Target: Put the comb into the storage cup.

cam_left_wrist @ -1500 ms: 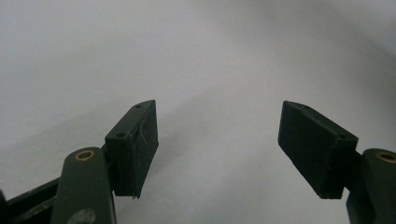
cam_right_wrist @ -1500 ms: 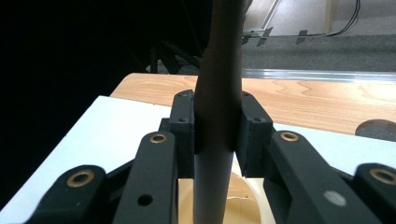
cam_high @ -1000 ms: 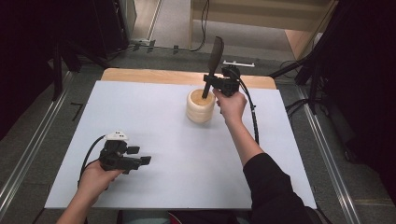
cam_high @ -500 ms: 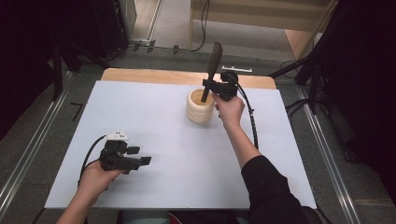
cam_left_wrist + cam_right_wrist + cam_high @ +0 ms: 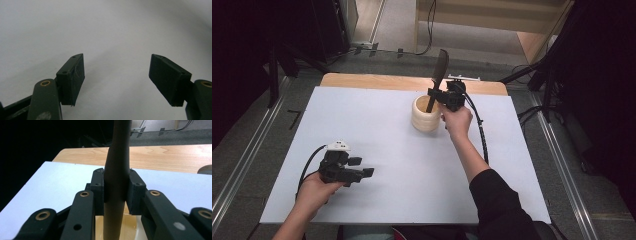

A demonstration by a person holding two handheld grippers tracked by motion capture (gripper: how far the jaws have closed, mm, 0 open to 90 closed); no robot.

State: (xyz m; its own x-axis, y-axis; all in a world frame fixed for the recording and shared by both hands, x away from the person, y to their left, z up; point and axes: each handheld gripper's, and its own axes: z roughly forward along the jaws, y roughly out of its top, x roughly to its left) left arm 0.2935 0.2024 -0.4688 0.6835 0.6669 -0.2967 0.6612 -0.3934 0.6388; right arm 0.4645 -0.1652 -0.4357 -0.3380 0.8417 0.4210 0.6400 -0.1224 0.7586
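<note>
- Upper centre of the high view: the right tongs (image 5: 435, 95) pinch a dark utensil handle (image 5: 438, 75) standing nearly upright in a cream holder (image 5: 425, 116) on the white tabletop (image 5: 402, 165).
- In the right gripper view the pads (image 5: 98, 190) press on both sides of the handle (image 5: 117, 170), gripped partway up, with the holder's rim (image 5: 132, 230) just below.
- The handle looks rigid, smooth and round, probably light; a smooth shaft could twist or slide in the pads, so the straight middle section appears the safest place to hold.
- The holder looks stout, possibly ceramic or wood; it may tip if the utensil drags against its rim.
- Lower left of the high view: the left tongs (image 5: 367, 172) rest spread and empty, well apart from the holder; the left gripper view shows its jaws wide over bare tabletop (image 5: 112, 30).
- The utensil's lower end is hidden inside the holder, and its top is cut off in the right gripper view; its kind cannot be told.
</note>
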